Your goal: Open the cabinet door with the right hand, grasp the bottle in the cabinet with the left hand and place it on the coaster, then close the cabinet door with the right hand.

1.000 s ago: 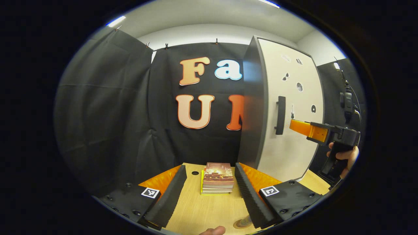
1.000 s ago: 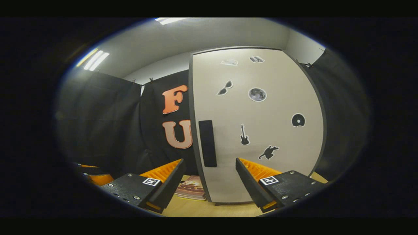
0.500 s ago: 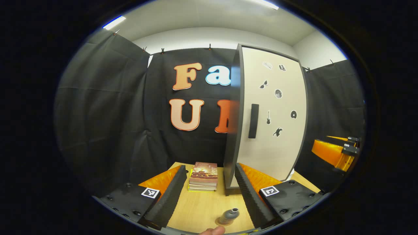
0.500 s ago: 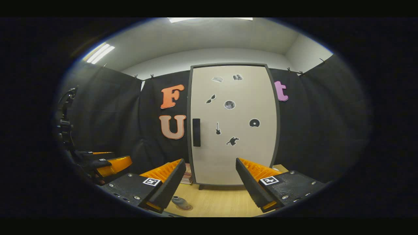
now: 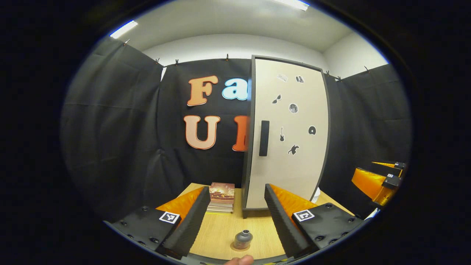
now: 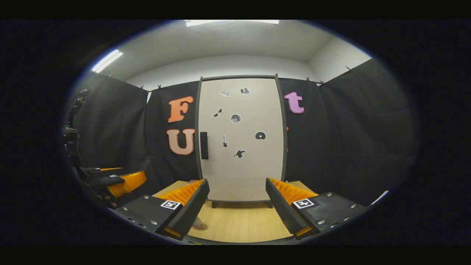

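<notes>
The tall pale cabinet (image 5: 290, 147) stands on the wooden table with its door flat and closed, a dark handle (image 5: 264, 138) on the left side. A small grey bottle (image 5: 242, 238) stands upright on a round coaster (image 5: 235, 247) near the table's front. My left gripper (image 5: 237, 222) is open above and around the bottle, not touching it. My right gripper (image 6: 237, 208) is open, well back from the cabinet door (image 6: 241, 147) and its handle (image 6: 204, 145). The coaster's edge (image 6: 201, 227) peeks out beside the right gripper's left finger.
A stack of books (image 5: 222, 195) lies on the table (image 5: 220, 232) left of the cabinet. The right gripper (image 5: 379, 178) hangs at the far right of the left gripper view, and the left gripper (image 6: 117, 184) sits at the left of the right gripper view. Black cloth walls surround the booth.
Both grippers have drawn back from the cabinet. The right gripper left the handle area. The bottle on its coaster has come fully into the left gripper view.
</notes>
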A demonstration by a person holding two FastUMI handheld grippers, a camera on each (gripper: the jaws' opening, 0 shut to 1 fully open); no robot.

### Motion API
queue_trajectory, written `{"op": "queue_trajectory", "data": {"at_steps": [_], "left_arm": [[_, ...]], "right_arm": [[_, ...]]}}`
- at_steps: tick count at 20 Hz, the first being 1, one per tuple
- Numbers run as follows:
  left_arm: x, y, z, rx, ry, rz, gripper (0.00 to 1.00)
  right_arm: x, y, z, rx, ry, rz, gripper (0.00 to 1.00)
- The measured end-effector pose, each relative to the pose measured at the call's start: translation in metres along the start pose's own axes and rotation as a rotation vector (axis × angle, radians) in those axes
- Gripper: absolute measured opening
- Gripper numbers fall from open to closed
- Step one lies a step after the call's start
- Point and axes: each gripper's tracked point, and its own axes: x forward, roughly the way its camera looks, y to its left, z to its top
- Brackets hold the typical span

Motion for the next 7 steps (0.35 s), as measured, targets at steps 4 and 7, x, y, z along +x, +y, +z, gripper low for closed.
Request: {"op": "queue_trajectory", "data": {"at_steps": [4,7], "left_arm": [[-0.0079,-0.005,0.0024,0.008,-0.009,-0.001,0.98],[-0.0106,-0.0063,-0.0004,0.012,0.002,0.0,0.96]], "right_arm": [[-0.0038,-0.005,-0.004,-0.009,0.009,-0.006,0.95],[-0.0037,-0.0076,-0.0084,-0.001,0.026,-0.005,0.92]]}}
